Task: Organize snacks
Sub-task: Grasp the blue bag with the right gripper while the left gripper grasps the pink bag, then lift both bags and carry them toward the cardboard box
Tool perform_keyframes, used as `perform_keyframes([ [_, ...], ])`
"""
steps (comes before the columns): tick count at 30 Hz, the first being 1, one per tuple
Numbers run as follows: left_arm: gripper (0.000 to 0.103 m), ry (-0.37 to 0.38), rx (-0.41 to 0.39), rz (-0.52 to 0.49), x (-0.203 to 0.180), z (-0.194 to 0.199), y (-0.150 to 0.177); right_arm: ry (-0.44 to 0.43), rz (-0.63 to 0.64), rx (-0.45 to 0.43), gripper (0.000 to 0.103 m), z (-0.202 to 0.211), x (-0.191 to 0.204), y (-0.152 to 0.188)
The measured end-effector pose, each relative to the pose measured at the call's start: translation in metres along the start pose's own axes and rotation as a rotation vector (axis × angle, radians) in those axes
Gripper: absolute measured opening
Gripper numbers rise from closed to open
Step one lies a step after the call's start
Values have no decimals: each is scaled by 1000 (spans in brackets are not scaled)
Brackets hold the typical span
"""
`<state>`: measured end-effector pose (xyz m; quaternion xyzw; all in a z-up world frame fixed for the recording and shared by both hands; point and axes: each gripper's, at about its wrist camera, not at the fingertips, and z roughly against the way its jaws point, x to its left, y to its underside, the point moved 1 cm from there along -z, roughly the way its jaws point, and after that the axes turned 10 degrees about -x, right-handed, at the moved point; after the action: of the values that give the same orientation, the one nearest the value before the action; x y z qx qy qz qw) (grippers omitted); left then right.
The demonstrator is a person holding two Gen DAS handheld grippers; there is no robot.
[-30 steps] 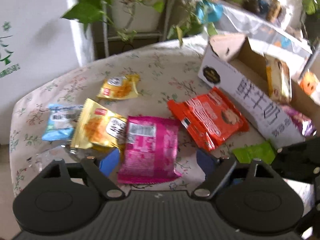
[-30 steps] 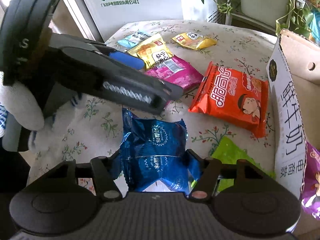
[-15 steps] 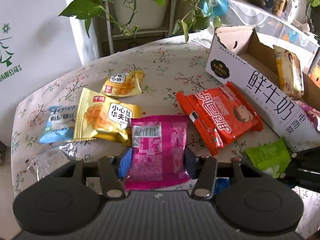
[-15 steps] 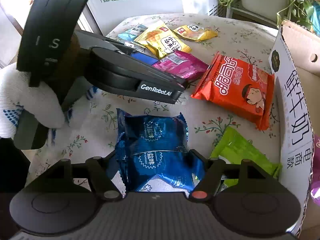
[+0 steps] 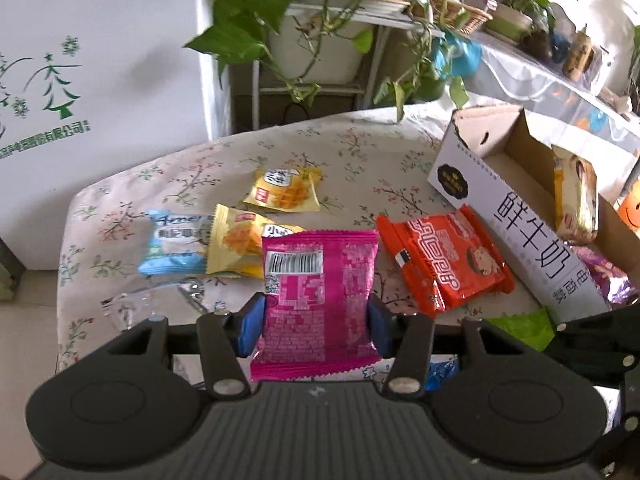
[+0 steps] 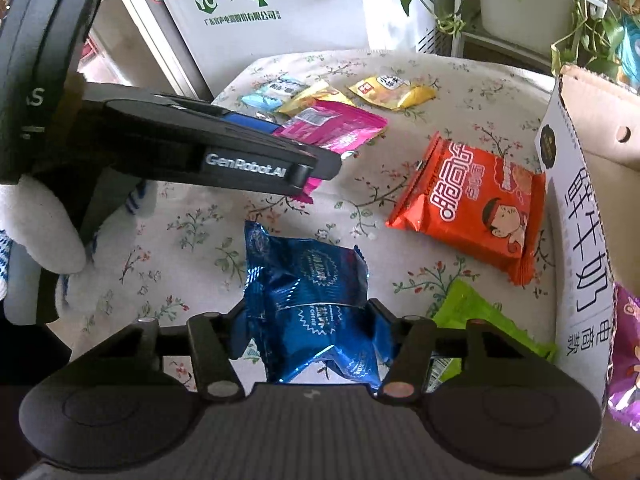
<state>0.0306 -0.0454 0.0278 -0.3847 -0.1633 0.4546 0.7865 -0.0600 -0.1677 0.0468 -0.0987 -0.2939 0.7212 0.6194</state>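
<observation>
Two packets gripped | left gripper (image 5: 316,322) fingers pinching pink packet (image 5: 318,292) | right gripper (image 6: 310,330) fingers closing on blue packet (image 6: 308,304) | green packet (image 6: 476,316) half-hidden

Place: a home, I think, a lived-in room.
Table (image 5: 360,152): floral cloth, snacks scattered.
Plants (image 5: 280,4): potted vines on a rack behind it.
Corner: white appliance (image 6: 256,4), printed trees.
Side: open carton (image 5: 516,152).

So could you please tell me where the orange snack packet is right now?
The orange snack packet lies flat on the floral tablecloth, right of centre in the right wrist view, beside the white cardboard box and above the green packet.
</observation>
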Motion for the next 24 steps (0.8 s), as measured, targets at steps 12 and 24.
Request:
perform_keyframes([
  [12, 52, -27, -41, 59, 11, 23, -9, -31, -3, -36, 59, 8, 2, -3],
  [24, 52, -70, -75, 70, 14, 36, -16, -24, 26, -107, 59, 25, 8, -17],
])
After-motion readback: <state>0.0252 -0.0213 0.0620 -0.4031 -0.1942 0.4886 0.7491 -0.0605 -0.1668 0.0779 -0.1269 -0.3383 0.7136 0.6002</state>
